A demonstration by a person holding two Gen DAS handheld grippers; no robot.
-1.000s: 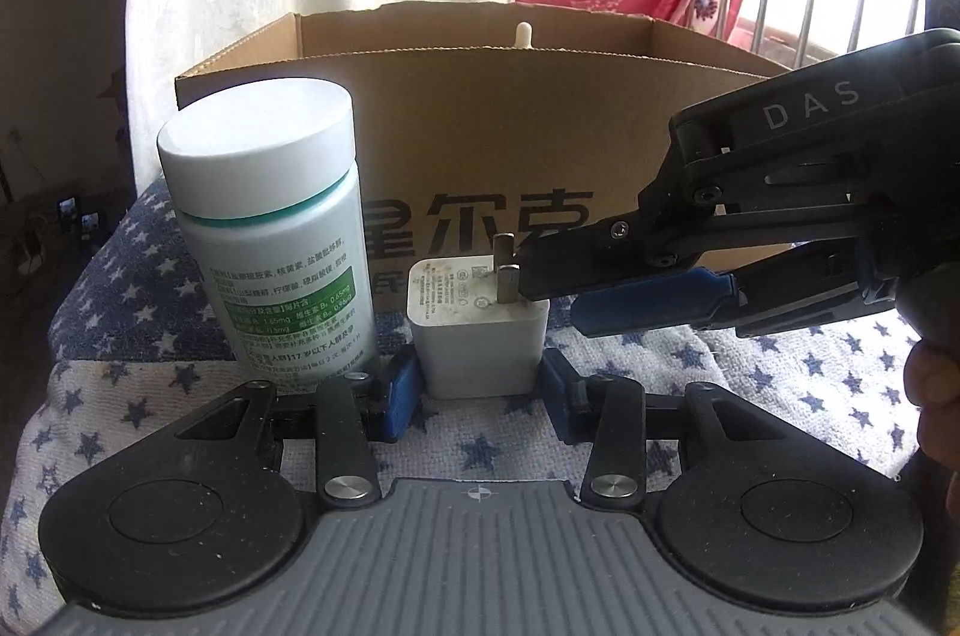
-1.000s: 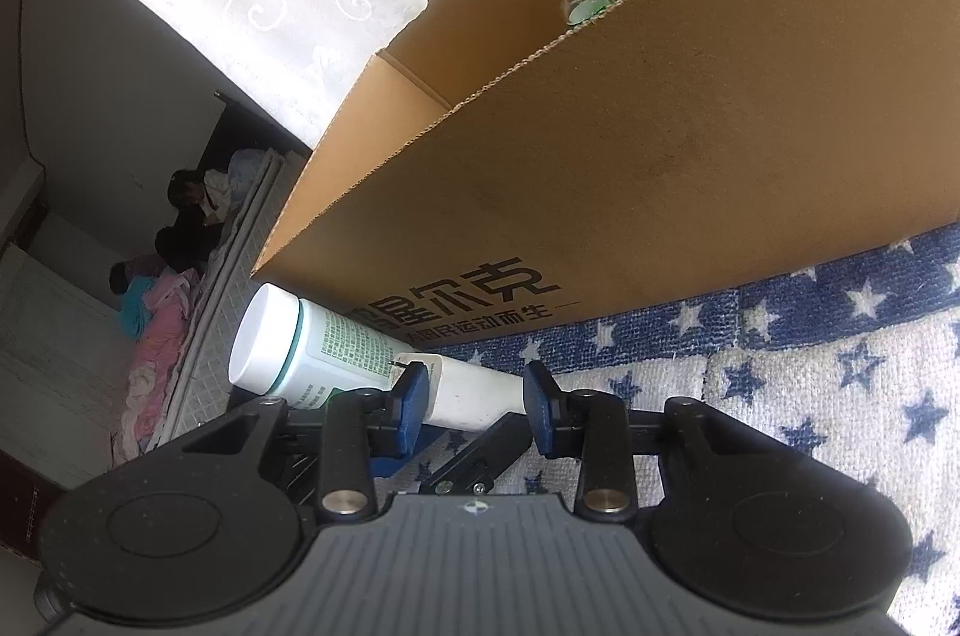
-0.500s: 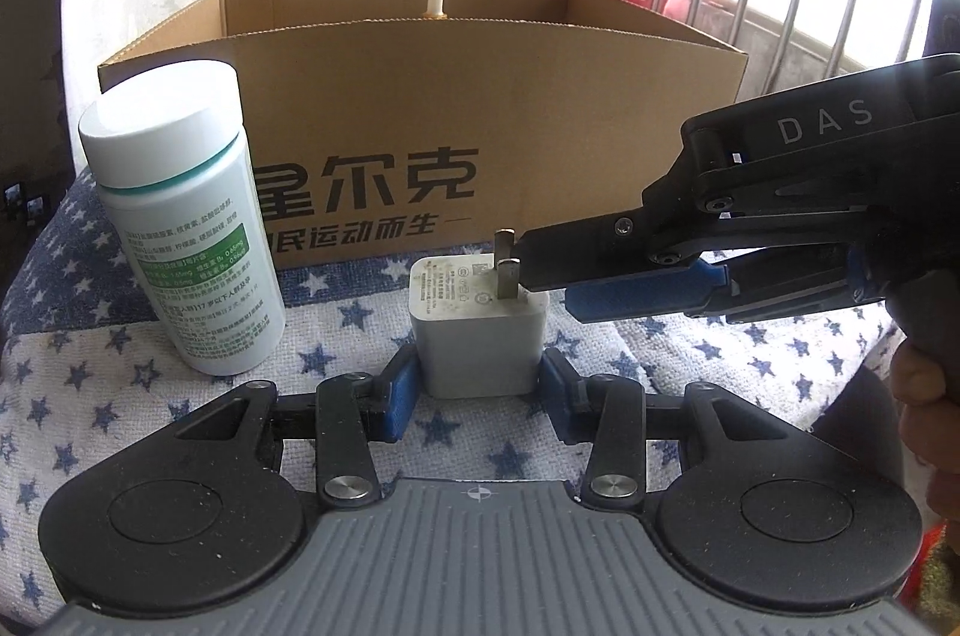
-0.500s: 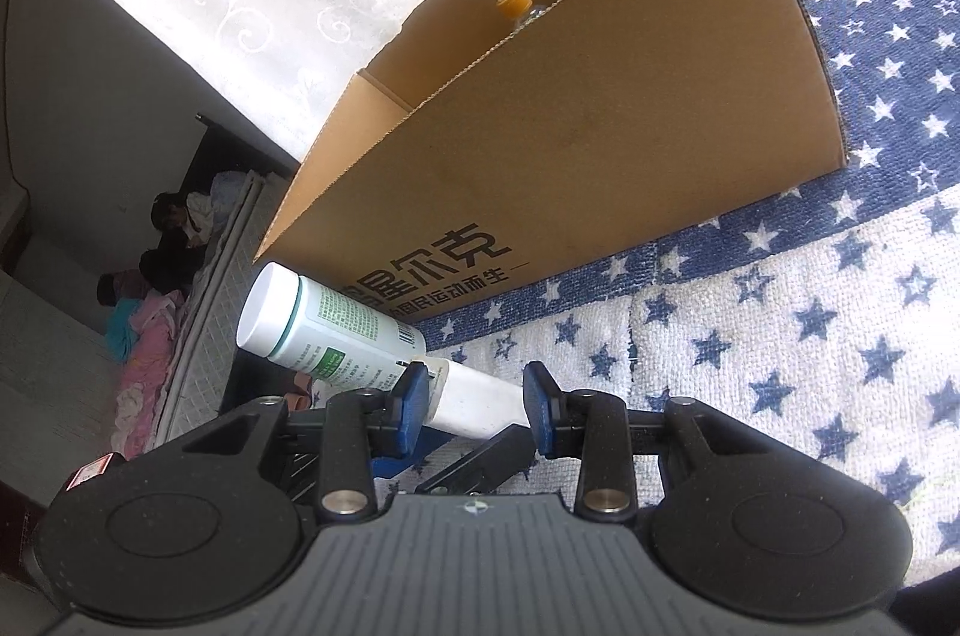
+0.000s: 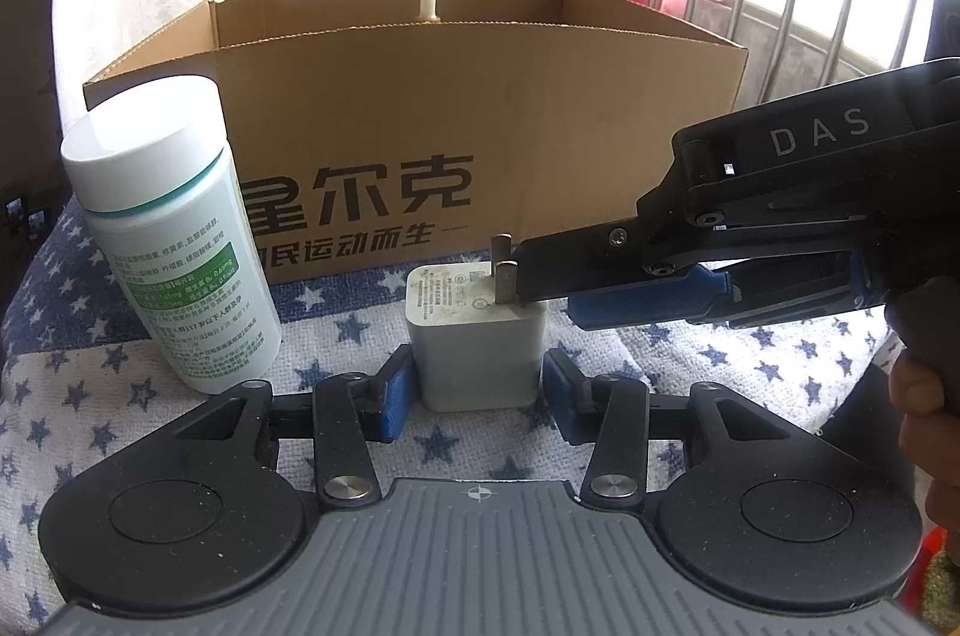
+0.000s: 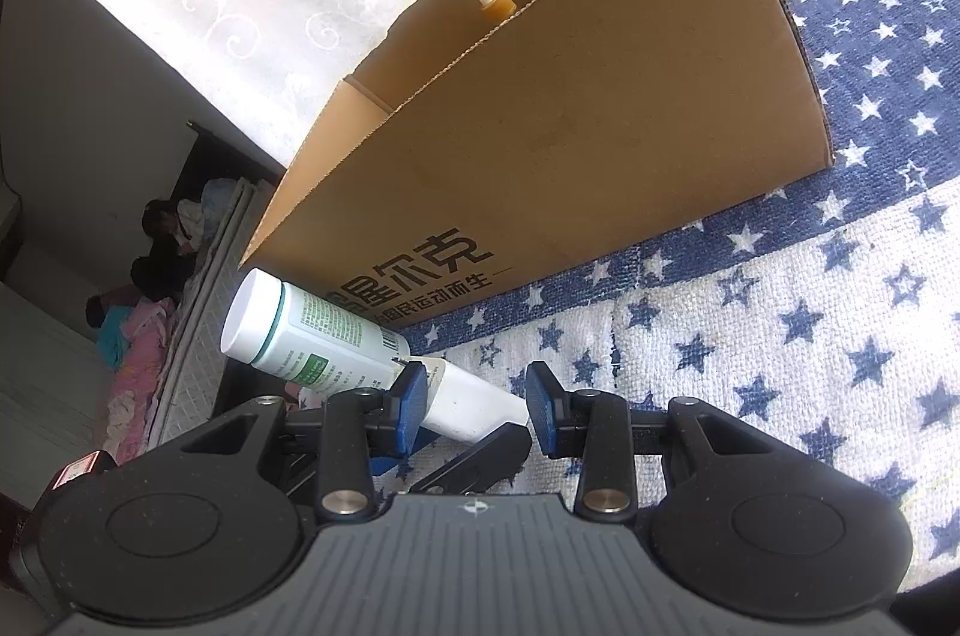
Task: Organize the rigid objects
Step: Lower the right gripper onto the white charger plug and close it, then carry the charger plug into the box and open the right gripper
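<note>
Jaws of left gripper [image 5: 477, 387] opening, pads now barely clear of charger [image 5: 480, 336] standing on towel [image 5: 90, 396]; right gripper [image 6: 474, 399] unclamped around it; looks like handover toward box [image 5: 480, 126].

A white charger [image 5: 477, 336] stands prongs-up on the starred cloth [image 5: 108, 432], between the blue pads of the left gripper [image 5: 478, 390], whose jaws are opening, with a slim gap on the right. The right gripper [image 5: 543, 285] reaches in from the right, its tip at the prongs. A white bottle [image 5: 174, 264] stands left, before the far cardboard box [image 5: 510, 144].
</note>
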